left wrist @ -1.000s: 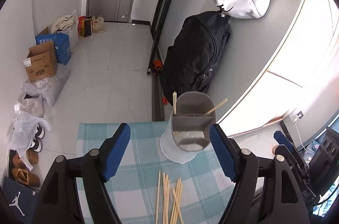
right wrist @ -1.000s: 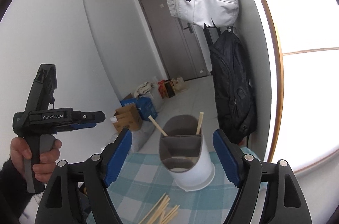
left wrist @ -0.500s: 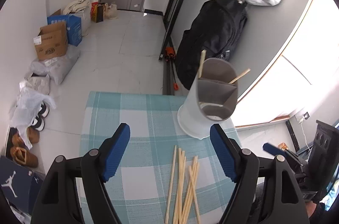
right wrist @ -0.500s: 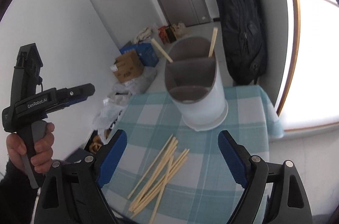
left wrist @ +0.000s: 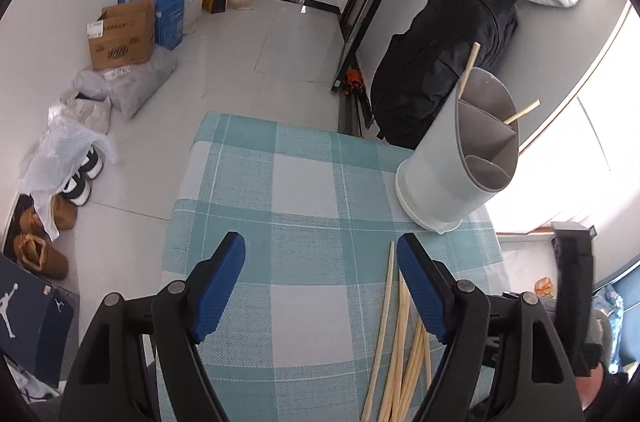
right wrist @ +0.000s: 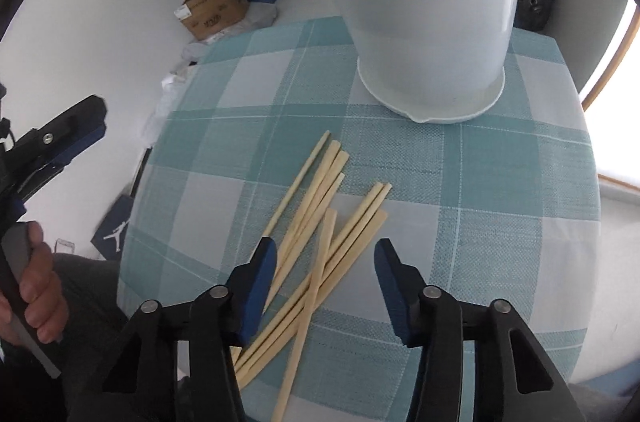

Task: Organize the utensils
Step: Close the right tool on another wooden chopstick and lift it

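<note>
Your right gripper [right wrist: 324,264] points steeply down over the loose chopsticks [right wrist: 320,222] on the counter [right wrist: 500,222], which wears a teal-and-white checked cloth. Its jaws have just been closing and now stand part-way apart; several chopsticks lie in the gap between the blue pads, but the pads press on none of them. The bundle fans out from about 7 o'clock toward 1 o'clock in the right wrist view, with one stick lying crosswise over the others.

The white utensil holder [right wrist: 432,34] stands upright at 12 o'clock from that gripper, near the far edge of the counter and apart from the chopstick tips. In the left wrist view the same holder [left wrist: 456,158] sits at about 2 o'clock, its grey inner dividers showing three compartments; two chopsticks [left wrist: 469,68] already stand in the far compartments, leaning outward.

Your left gripper [left wrist: 320,258] hangs over the bare middle of the cloth with its jaws spread wide and nothing between them. The chopstick bundle [left wrist: 390,334] runs just beside and under its right-hand pad, at 5 o'clock.

Your left hand [right wrist: 38,302] shows at 8 o'clock in the right wrist view, wrapped around that gripper's handle.
</note>
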Tool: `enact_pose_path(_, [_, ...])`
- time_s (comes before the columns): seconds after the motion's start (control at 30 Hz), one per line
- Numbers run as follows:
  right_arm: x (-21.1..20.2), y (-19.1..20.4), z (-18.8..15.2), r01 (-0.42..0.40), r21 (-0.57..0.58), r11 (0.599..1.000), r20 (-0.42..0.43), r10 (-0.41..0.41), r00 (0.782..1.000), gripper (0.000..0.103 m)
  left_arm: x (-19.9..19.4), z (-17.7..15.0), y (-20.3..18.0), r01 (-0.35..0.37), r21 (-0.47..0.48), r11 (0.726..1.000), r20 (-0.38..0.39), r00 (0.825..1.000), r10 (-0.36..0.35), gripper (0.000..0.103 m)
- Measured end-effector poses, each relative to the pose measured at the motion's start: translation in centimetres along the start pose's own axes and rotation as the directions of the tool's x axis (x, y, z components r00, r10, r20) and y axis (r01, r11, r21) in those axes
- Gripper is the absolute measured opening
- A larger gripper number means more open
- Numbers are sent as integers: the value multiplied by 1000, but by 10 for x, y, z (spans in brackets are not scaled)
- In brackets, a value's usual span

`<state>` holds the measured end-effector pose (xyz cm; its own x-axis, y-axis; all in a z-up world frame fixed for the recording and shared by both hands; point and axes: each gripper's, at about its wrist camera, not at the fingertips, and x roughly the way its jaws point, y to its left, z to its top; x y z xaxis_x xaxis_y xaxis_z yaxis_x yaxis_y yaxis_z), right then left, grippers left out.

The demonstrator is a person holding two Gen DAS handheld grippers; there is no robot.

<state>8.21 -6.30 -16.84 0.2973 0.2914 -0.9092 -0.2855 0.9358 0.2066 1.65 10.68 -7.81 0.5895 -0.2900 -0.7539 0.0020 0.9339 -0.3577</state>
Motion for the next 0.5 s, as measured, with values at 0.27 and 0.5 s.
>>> enact_pose_path(0.27, [13, 12, 8, 122, -30, 992, -53, -124, 991, 37, 5, 0, 18, 28, -59, 998, -34, 999, -30, 74])
enact_pose_path(0.5, [12, 12, 11, 186, 4, 983, -57, -185, 981, 9, 3, 1, 16, 11, -45, 999, -9, 1000, -11, 75])
